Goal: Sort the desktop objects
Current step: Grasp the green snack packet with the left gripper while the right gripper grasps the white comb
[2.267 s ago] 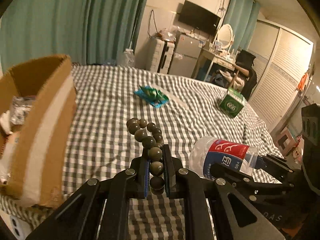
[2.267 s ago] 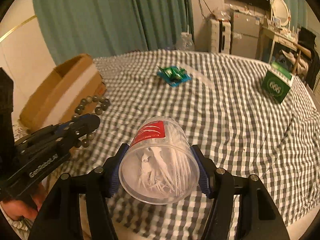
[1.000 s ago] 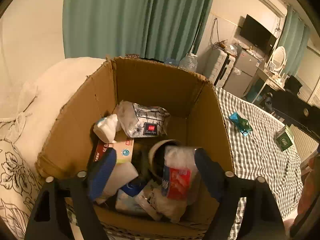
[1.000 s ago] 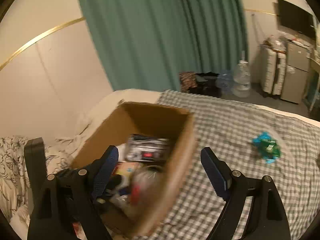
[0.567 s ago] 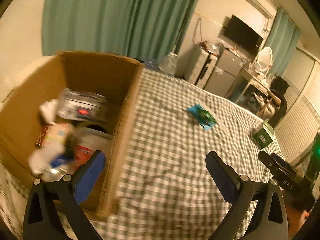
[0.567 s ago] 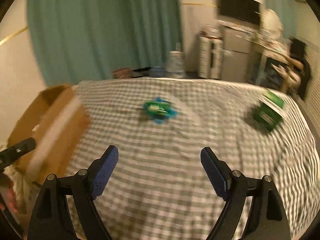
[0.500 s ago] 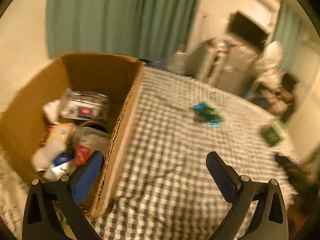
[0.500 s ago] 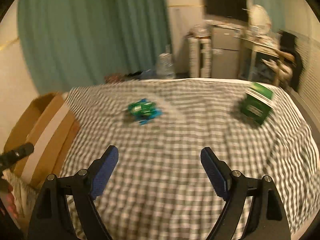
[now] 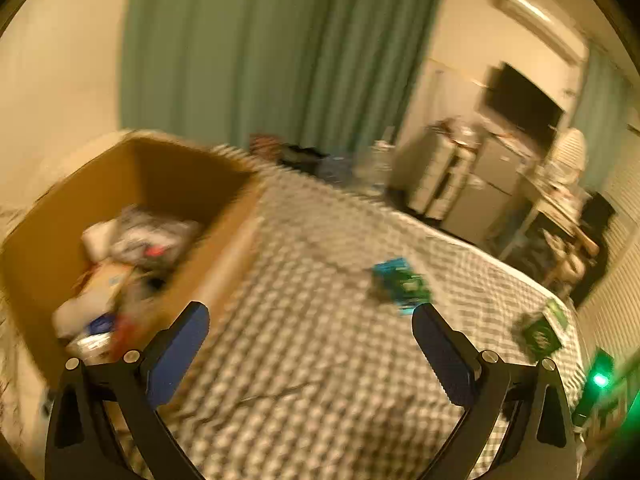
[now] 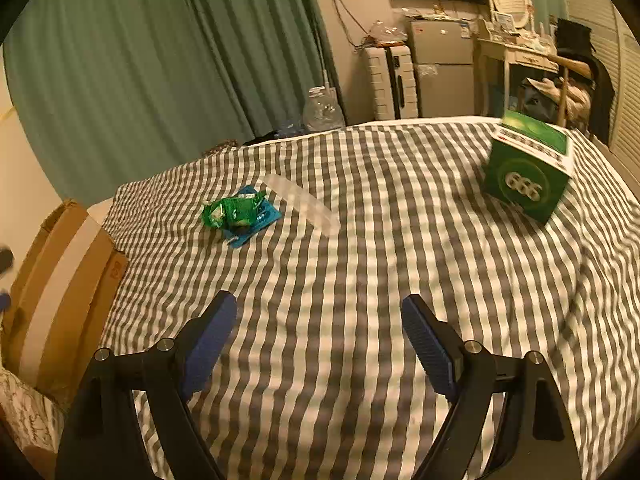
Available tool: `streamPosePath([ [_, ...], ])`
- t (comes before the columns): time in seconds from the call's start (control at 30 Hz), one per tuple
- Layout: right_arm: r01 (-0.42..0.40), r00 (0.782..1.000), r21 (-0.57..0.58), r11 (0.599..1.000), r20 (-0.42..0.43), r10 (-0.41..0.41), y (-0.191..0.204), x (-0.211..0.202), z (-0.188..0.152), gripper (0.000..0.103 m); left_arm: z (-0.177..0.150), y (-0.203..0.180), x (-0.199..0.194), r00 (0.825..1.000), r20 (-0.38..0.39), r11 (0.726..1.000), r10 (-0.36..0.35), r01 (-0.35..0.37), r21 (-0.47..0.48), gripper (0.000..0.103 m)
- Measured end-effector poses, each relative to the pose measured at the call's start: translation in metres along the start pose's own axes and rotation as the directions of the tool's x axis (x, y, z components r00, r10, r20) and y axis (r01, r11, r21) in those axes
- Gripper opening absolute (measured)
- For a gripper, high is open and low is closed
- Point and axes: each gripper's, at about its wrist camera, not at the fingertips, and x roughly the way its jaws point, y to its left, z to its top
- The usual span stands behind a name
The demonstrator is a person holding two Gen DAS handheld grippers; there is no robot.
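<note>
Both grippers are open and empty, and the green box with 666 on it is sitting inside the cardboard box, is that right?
Not quite. The green box marked 666 stands on the checked cloth, far from the cardboard box, as the right wrist view shows. The left gripper and right gripper are indeed open and empty.

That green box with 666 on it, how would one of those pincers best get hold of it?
The green box sits tilted on the checked cloth, one corner toward the camera. The right tool, open and empty, would probably do best coming from above, closing on two opposite flat sides near the top, turned to match the box's skew.
</note>
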Motion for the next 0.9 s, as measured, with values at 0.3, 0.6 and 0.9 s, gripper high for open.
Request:
streamPosePath([
  [0.3, 0.003, 1.000, -0.182, 0.983, -0.013, -0.005, 0.011, 0.052, 0.042, 0.084, -0.008, -0.101, 0.132, 0.989, -0.137, 0.970, -0.059, 0.090, 0.227, 0.103],
  [0.6, 0.044, 0.993, -0.305, 0.951, -0.091, -0.075, 0.001, 0.125, 0.061, 0.084, -0.009, -0.122, 0.239, 0.980, -0.197, 0.952, 0.005, 0.055, 0.301, 0.103],
  [0.9, 0.023, 0.978, -0.408, 0.913, -0.181, -0.105, 0.034, 0.171, 0.066, 0.070, -0.008, -0.118, 0.266, 0.955, -0.278, 0.935, -0.102, 0.188, 0.302, 0.067],
])
